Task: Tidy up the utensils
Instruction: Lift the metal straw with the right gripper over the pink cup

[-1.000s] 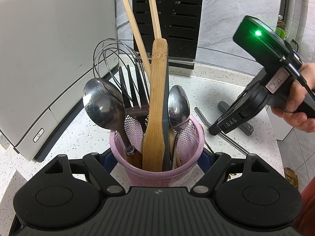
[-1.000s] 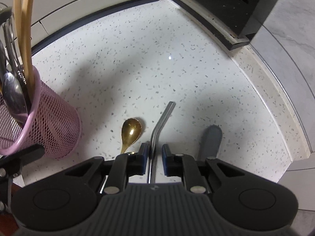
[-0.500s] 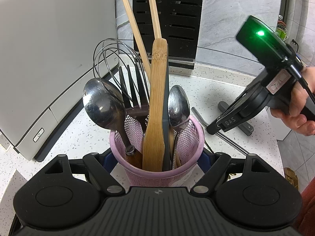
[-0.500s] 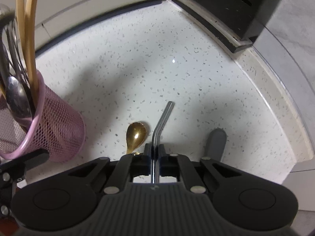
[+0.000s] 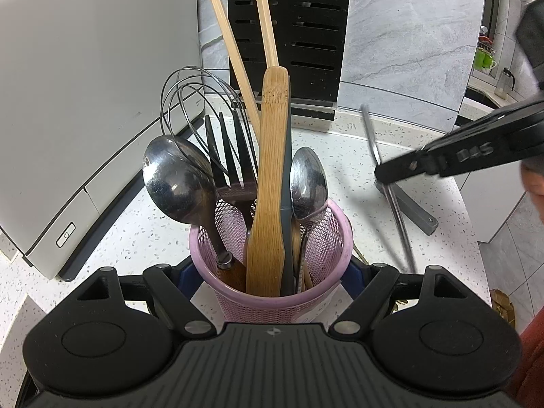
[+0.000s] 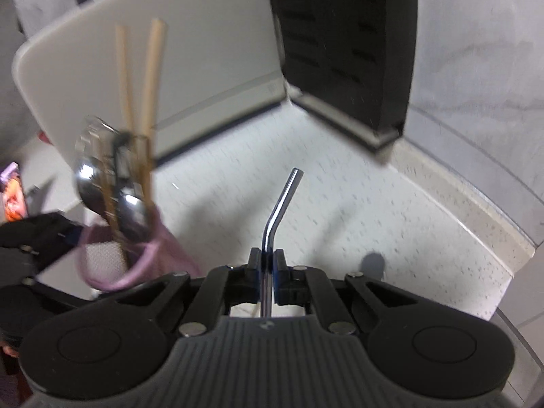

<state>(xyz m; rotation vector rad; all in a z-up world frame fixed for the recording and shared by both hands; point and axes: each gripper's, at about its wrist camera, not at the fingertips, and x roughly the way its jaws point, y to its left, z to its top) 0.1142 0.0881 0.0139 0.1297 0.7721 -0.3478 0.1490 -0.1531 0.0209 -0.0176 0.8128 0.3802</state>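
The left gripper (image 5: 270, 272) clasps a pink mesh basket (image 5: 319, 234) between its blue-padded fingers, pressing on the round plastic wall from both sides. The basket stands on a white speckled worktop (image 5: 142, 231) and holds, upright, a flat bamboo spatula (image 5: 270, 176), two square-section bamboo chopsticks (image 5: 234, 51), a wire whisk (image 5: 190, 102), a black plastic fork (image 5: 231, 156), a large polished steel spoon (image 5: 176, 180) and a smaller steel spoon (image 5: 307, 183).

The right gripper (image 6: 267, 265) is clenched on a shiny metal straw (image 6: 280, 204), a thin tube with a bend partway along; its upper end points away from the camera, clear of the worktop. In the left wrist view the same straw (image 5: 370, 136) hangs slanted from the black fingers to the right of the basket, well apart from its rim. A grey flat handle (image 5: 416, 210) lies on the worktop beneath it, near the right edge.

A smooth pale grey appliance (image 5: 85, 85) with a small power button fills the left side. A black slotted block (image 5: 289, 27) stands at the back corner against a grey marbled wall (image 5: 408, 34).
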